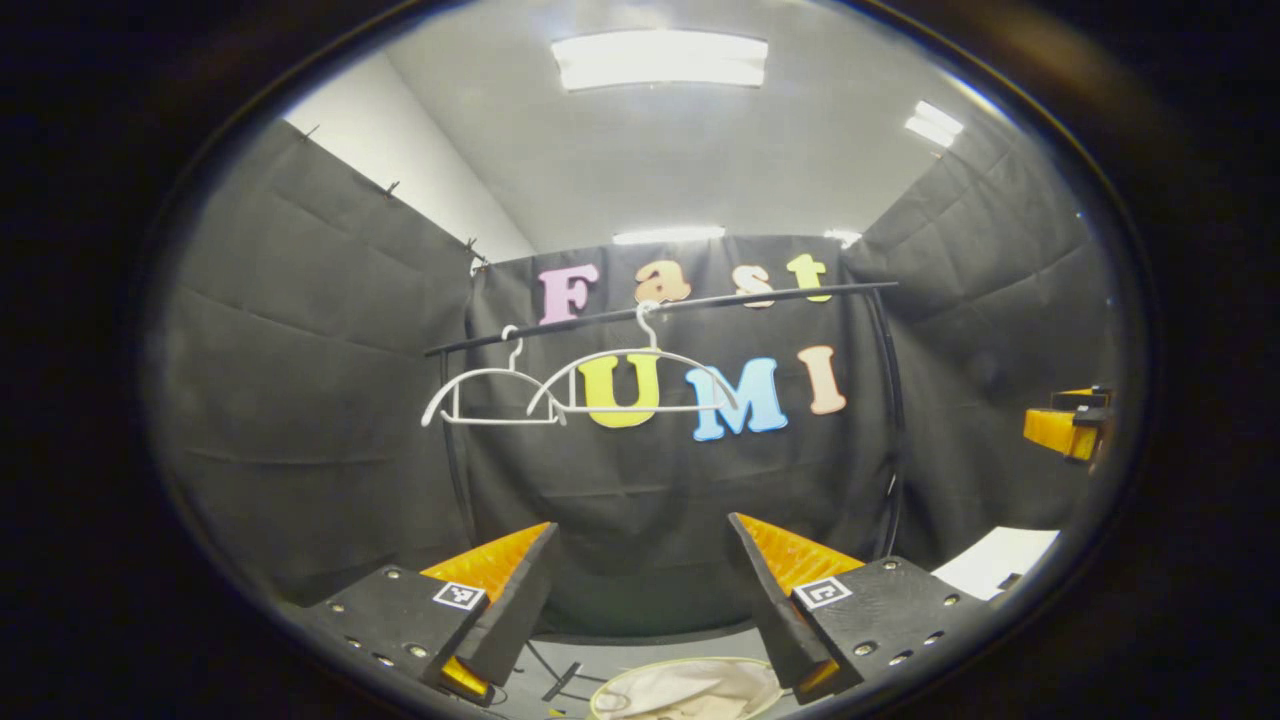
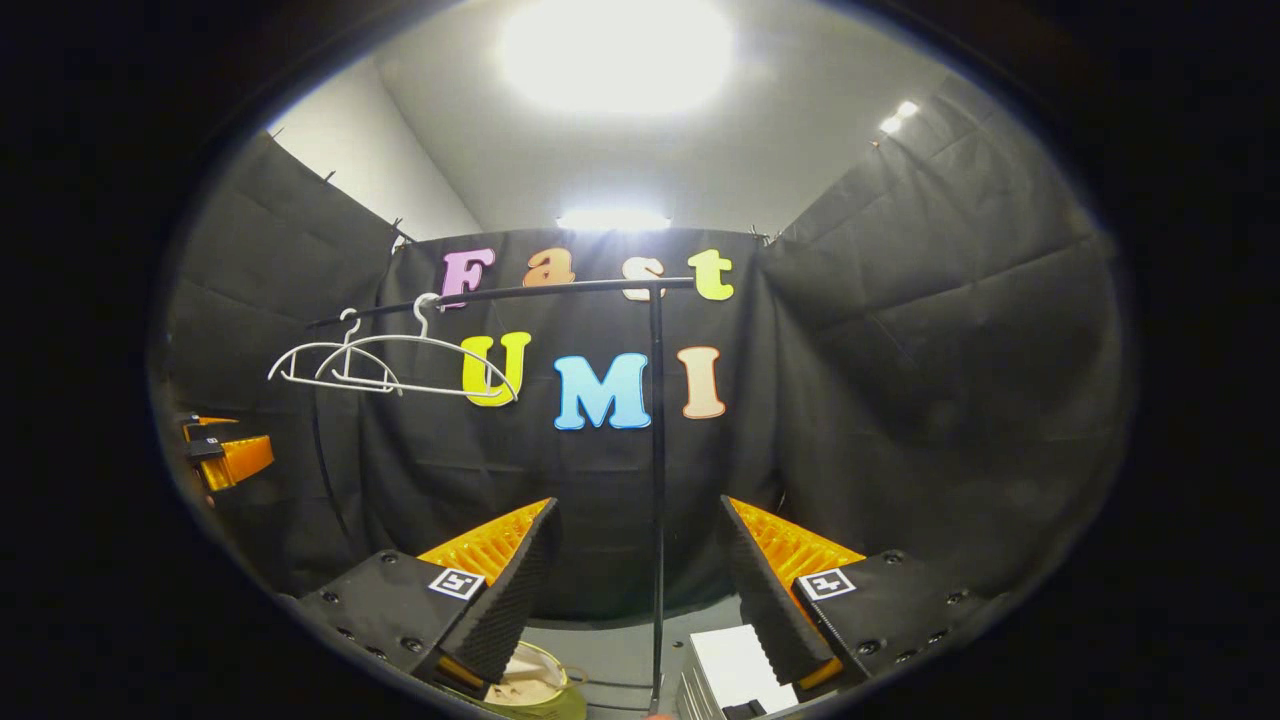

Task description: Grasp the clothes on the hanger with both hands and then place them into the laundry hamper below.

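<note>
Your left gripper [image 1: 640,610] has its fingers spread wide with nothing between them, and your right gripper [image 2: 640,600] is spread just as wide and holds nothing either. Two bare white hangers [image 1: 560,385] hang side by side on the black rail [image 1: 660,305] against the back wall. The clothes [image 1: 690,692] lie in the laundry hamper [image 1: 600,700] on the floor, low between your left fingers. In the right gripper view, the hamper sits by your left finger, beside the rail's upright post [image 2: 657,480].
</note>
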A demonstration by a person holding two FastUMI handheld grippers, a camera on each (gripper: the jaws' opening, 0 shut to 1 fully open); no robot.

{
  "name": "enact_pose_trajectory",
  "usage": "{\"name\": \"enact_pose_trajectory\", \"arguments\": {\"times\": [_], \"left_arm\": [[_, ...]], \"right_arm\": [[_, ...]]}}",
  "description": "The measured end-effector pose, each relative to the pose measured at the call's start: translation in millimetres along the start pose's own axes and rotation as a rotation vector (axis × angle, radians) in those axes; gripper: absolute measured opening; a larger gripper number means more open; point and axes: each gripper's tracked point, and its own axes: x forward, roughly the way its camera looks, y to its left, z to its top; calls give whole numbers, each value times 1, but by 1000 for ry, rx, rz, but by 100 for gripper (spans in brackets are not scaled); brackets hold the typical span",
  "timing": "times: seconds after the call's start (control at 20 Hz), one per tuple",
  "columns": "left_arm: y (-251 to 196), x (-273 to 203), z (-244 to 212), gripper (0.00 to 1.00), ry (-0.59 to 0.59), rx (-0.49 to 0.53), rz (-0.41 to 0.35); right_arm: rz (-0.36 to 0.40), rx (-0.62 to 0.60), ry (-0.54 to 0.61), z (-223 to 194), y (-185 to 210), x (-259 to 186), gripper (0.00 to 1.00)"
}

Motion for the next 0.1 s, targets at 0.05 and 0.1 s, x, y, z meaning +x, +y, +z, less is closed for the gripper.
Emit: {"name": "enact_pose_trajectory", "arguments": {"times": [0.05,0.1], "left_arm": [[2,1,-1,96,-1,1,3],[3,3,0,96,-5,1,6]], "right_arm": [[7,0,-3,1,1,2,96],[12,0,-7,2,3,3,97]]}}
